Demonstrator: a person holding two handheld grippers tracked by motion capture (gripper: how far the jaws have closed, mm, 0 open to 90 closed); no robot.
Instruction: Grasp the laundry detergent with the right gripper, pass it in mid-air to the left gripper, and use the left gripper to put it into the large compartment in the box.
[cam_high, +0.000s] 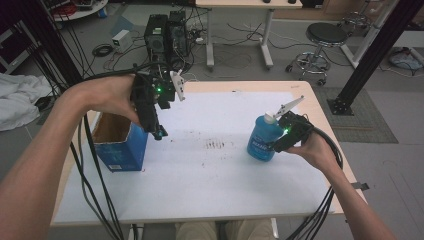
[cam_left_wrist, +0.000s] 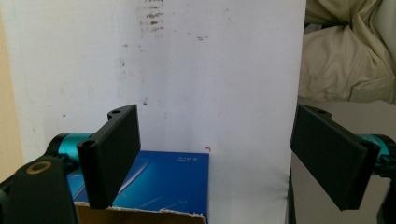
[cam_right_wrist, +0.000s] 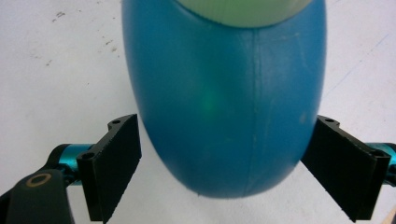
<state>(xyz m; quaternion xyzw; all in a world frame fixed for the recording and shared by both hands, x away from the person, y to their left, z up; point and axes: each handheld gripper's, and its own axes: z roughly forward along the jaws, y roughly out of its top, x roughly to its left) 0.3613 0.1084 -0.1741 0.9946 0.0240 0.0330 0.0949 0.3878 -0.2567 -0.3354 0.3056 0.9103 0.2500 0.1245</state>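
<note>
A blue plastic bottle (cam_high: 261, 140) with a pale cap stands upright on the white sheet at the right of the table. My right gripper (cam_high: 274, 144) comes in from its right side and is open. In the right gripper view the bottle (cam_right_wrist: 224, 93) sits between the two spread jaws of the right gripper (cam_right_wrist: 219, 161), close to both pads. An open blue cardboard box (cam_high: 120, 150) stands at the table's left edge. My left gripper (cam_high: 159, 133) hangs above the box's right side, pointing down, open and holding nothing. The left gripper view shows the box (cam_left_wrist: 163, 179) below the left gripper (cam_left_wrist: 217, 161).
A white sheet (cam_high: 210, 175) covers the wooden table, with dark smudges (cam_high: 216, 145) near its middle. Black cables trail off the front edge from both grippers. On the floor beyond stand two computer towers (cam_high: 166, 35), a stool (cam_high: 325, 37) and a desk leg (cam_high: 265, 35).
</note>
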